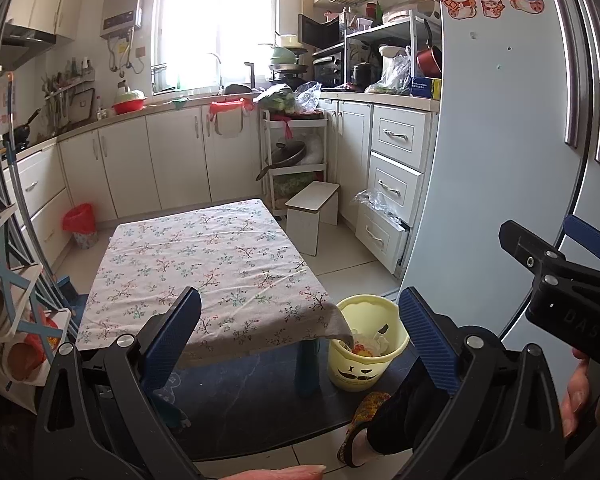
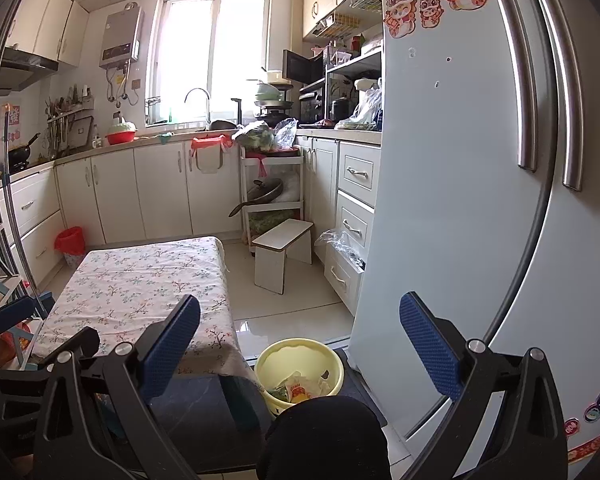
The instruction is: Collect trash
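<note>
Held both tools raised and level, looking out over the low bench [image 1: 204, 256] under its floral cloth [image 2: 140, 280], probably to survey the kitchen for anything left to gather. Left tool [image 1: 300, 340] spread wide with nothing between its blue pads [image 1: 172, 336]; right tool [image 2: 300, 344] likewise wide and empty, its body also visible at 3 o'clock in the left wrist view, gripped by a hand [image 1: 576, 396]. Found the yellow trash bucket [image 1: 364, 344] on the floor at 5 o'clock of the left wrist view, tucked just beside the bench's near corner, with the cloth's edge draped onto its rim. Set there, judging by position, to sit within easy reach of both the bench and the seated person. Saw crumpled wrappers and paper [image 2: 300, 390] already lying inside it. Saw no loose litter on the cloth in either view. Noted a dark-clad knee [image 2: 324, 436] at 6 o'clock of the right wrist view, partly hiding the bucket's near rim. Noted also a second bin with a red liner [image 1: 80, 226] far off at 9 o'clock, against the cabinets. Judged the collecting largely done, tools likely idle between picks.
</note>
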### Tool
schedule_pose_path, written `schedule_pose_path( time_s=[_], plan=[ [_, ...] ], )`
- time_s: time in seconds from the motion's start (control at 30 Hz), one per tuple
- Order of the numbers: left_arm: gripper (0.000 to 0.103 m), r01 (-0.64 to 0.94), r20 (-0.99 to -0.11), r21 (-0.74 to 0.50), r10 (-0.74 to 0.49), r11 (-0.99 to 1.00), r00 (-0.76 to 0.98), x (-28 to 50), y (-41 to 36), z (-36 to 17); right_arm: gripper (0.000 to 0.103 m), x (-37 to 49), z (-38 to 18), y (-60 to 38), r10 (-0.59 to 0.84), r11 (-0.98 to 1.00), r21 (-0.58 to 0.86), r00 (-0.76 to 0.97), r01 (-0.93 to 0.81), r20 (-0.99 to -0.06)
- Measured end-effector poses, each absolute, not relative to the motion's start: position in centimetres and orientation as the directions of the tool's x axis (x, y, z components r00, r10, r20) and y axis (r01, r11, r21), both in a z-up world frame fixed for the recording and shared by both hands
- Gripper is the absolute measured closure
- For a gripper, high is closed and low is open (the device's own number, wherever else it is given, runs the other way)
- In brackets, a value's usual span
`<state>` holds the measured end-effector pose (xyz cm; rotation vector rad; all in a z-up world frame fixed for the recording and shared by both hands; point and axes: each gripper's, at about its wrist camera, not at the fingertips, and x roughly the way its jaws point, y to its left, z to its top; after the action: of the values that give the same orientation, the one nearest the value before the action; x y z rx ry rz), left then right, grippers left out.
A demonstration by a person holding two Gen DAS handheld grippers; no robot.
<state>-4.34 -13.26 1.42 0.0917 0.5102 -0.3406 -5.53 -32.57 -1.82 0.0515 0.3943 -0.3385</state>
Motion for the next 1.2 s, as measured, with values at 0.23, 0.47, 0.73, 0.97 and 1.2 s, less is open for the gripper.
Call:
schedule_pose_path(
  time_s=[0.23,0.47,0.73,0.97,1.2],
  plan=[
    [0.008,0.341,-0.493,0.002,-0.296,0.940,0.818,-4.35,-13.31,1.41,0.007,-5.67,-1.72,-32.50,-0.315,0.943,-0.021,0.868,0.333,-0.384],
    [0.008,0.340,-0.492,0.005,-0.294,0.940,0.819,-4.50,-13.33,1.54,0.007,-5.67,-1.73,-32.42,-0.315,0.943,-0.020,0.868,0.333,-0.383],
    [0.008,0.340,-0.490,0.008,-0.293,0.941,0.821,-4.53,-13.43,1.63,0.007,-5.72,-1.70,-32.38,-0.314,0.943,-0.019,0.869,0.333,-0.383],
    [0.008,0.340,-0.488,0.011,-0.292,0.940,0.823,-4.67,-13.37,1.71,0.007,-5.85,-1.66,-32.28,-0.315,0.943,-0.019,0.869,0.333,-0.382],
    [0.008,0.341,-0.487,0.011,-0.293,0.940,0.823,-4.68,-13.37,1.70,0.007,-5.87,-1.69,-32.24,-0.314,0.943,-0.019,0.869,0.333,-0.382]
  ],
)
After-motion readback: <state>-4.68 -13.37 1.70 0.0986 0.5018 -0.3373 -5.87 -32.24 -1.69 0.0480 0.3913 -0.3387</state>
